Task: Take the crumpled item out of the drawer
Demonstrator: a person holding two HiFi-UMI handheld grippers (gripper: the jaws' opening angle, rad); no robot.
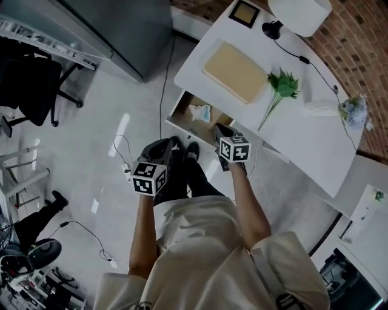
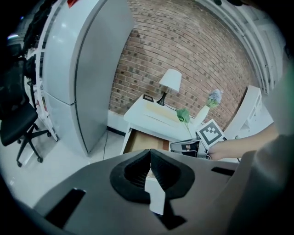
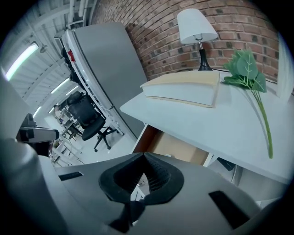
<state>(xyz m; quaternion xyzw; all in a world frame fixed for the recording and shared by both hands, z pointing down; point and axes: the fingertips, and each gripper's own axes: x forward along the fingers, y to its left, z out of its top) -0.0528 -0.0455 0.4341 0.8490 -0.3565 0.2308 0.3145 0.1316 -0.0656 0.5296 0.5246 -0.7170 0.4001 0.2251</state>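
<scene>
The desk drawer [image 1: 185, 114] stands pulled open below the white desk [image 1: 303, 139]. Inside it lies the crumpled item [image 1: 200, 112], a white and teal wad near the drawer's back. My left gripper [image 1: 174, 144] hovers just in front of the drawer's front edge, jaws shut and empty. My right gripper [image 1: 219, 128] is at the drawer's right end, near the desk edge, also shut on nothing. In the left gripper view the shut left gripper [image 2: 149, 155] points at the open drawer [image 2: 142, 141]. The right gripper view shows the right gripper [image 3: 144, 159] below the drawer's brown inside [image 3: 179, 148].
On the desk lie a tan book [image 1: 235, 71], a green plant sprig [image 1: 280, 88], a lamp [image 1: 300, 13] with its cable, a small frame [image 1: 245, 12] and a flower bunch [image 1: 354, 112]. A grey cabinet [image 1: 121, 30] stands left of the desk. An office chair [image 1: 33, 79] is further left.
</scene>
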